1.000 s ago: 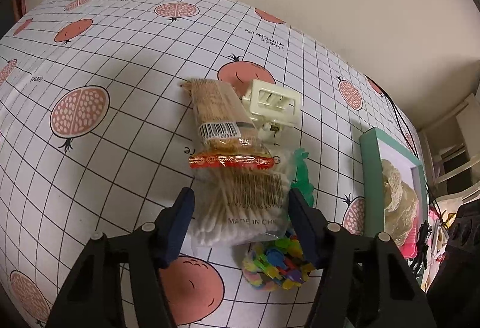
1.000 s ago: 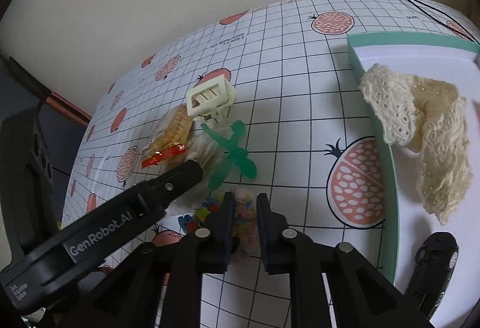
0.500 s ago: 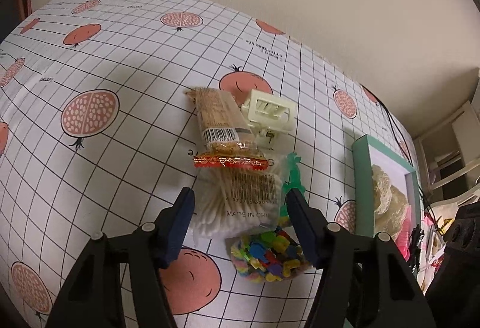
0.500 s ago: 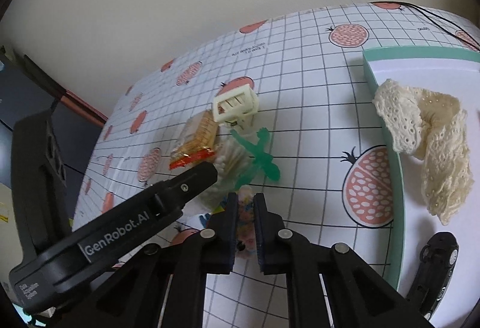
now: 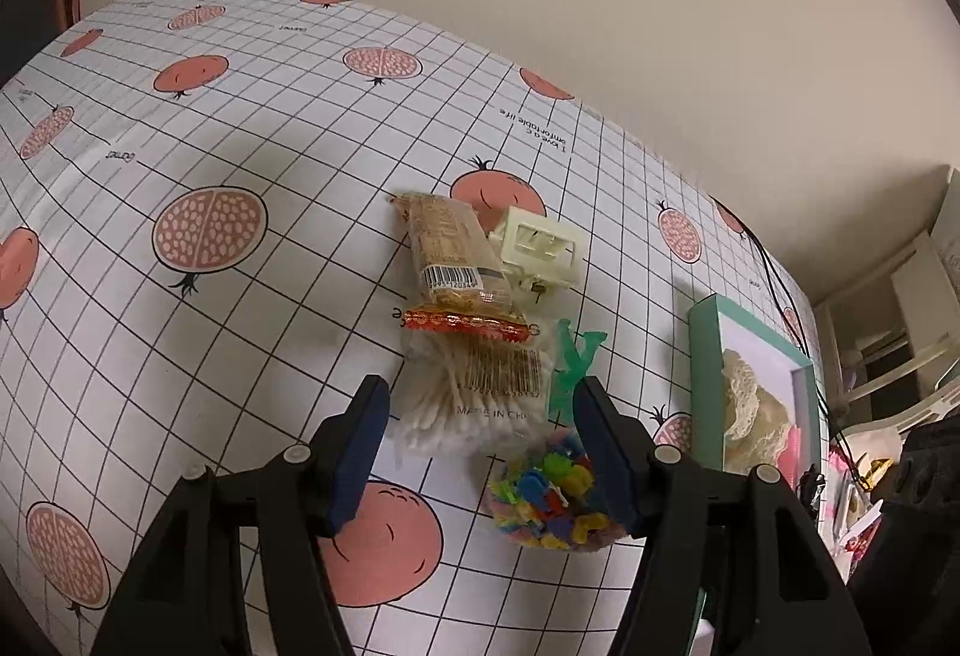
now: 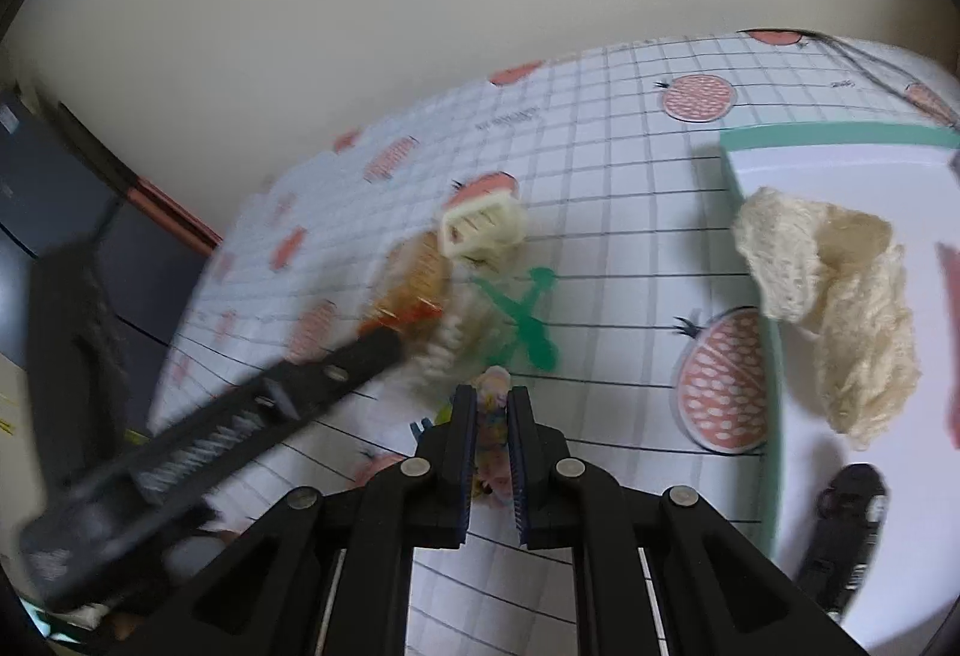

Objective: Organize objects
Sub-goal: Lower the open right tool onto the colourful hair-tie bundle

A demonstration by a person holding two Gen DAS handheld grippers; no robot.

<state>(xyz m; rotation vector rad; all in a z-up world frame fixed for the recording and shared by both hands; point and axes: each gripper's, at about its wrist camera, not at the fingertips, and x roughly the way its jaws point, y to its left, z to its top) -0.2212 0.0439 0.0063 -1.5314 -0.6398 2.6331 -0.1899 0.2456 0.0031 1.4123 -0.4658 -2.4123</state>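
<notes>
While the right tool bites down, these are the readings:

Bag of coloured pieces (image 5: 549, 488): a small clear pouch of bright foam or plastic bits, lying on the pomegranate tablecloth (image 5: 252, 116) at about 5 o'clock from the cotton swab pack (image 5: 474, 395), touching its lower edge.

Right gripper (image 6: 492, 416): jaws drawn narrow with the pouch's gathered neck (image 6: 493, 404) pinched between them; the view is blurred by motion.

Handling: I judge it very light, soft and shapeless; the film looks slippery, and loose contents will sag below the pinch. The bunched top is the sensible place to hold, since a grip on the belly would only squash pieces aside.

Left gripper (image 5: 480, 434): jaws spread wide, empty, hovering with the swab pack between its fingers, touching nothing that I can see.

Neighbours: a snack packet (image 5: 450, 260) with a barcode lies at 12 o'clock from the swabs; a cream hair claw (image 5: 537, 251) sits at 1 o'clock, against the packet; a green plastic figure (image 6: 522, 314) lies at 3 o'clock.

Destination, as I judge: the teal-rimmed box (image 6: 828, 137) at 3 o'clock, well apart from the pile, already holding a cream lace cloth (image 6: 840, 308) and a dark toy car (image 6: 852, 524).

Risk: the thin film may slip out during the carry.
</notes>
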